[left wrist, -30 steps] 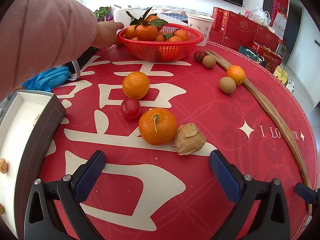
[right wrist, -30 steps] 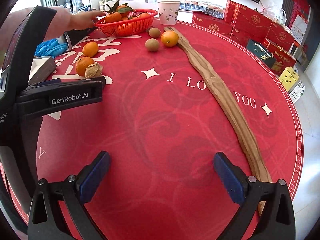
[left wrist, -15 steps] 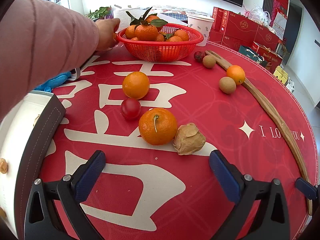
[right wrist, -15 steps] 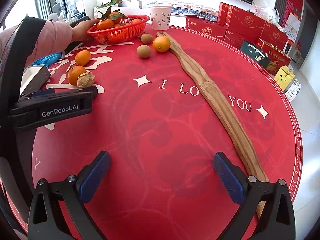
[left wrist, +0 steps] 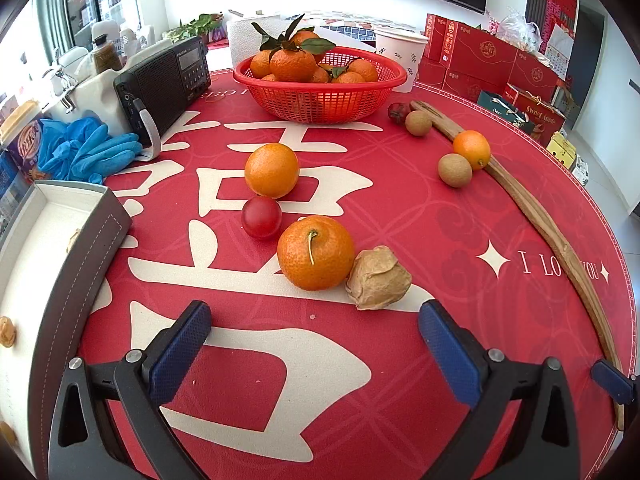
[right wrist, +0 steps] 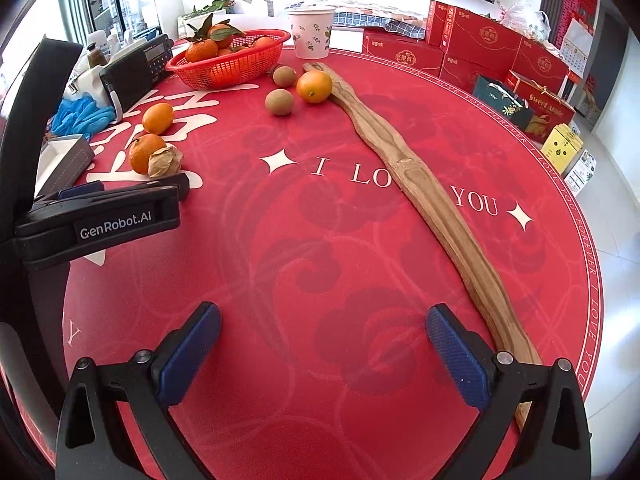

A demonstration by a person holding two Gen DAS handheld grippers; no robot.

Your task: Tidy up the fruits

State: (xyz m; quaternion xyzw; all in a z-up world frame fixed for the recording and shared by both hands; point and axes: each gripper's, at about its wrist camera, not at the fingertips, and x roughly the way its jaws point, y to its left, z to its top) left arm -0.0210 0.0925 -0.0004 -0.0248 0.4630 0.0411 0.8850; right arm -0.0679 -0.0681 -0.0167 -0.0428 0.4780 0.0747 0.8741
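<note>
A red mesh basket point(left wrist: 320, 92) point(right wrist: 228, 66) heaped with tangerines stands at the far side of the round red table. Loose fruit lies before it: a stemmed tangerine point(left wrist: 316, 253) beside a papery husked fruit point(left wrist: 378, 278), a small red fruit point(left wrist: 261, 217), an orange point(left wrist: 272, 170), two brown kiwis point(left wrist: 455, 170) point(right wrist: 279, 102) and another orange point(left wrist: 472, 149) point(right wrist: 314, 86). My left gripper point(left wrist: 314, 354) hangs open just short of the stemmed tangerine. My right gripper point(right wrist: 322, 360) is open over bare cloth, with nothing between its fingers.
A long wooden strip point(right wrist: 424, 200) curves across the table's right side. At the left are an open grey box point(left wrist: 52, 264), blue gloves point(left wrist: 86, 150) and a black radio point(left wrist: 164, 80). A paper cup point(right wrist: 311, 32) and red gift boxes point(right wrist: 480, 46) stand behind.
The person's arm and hand that reached toward the basket's left side has withdrawn out of view, uncovering the radio and gloves. Both grippers have stayed open and nearly still.
</note>
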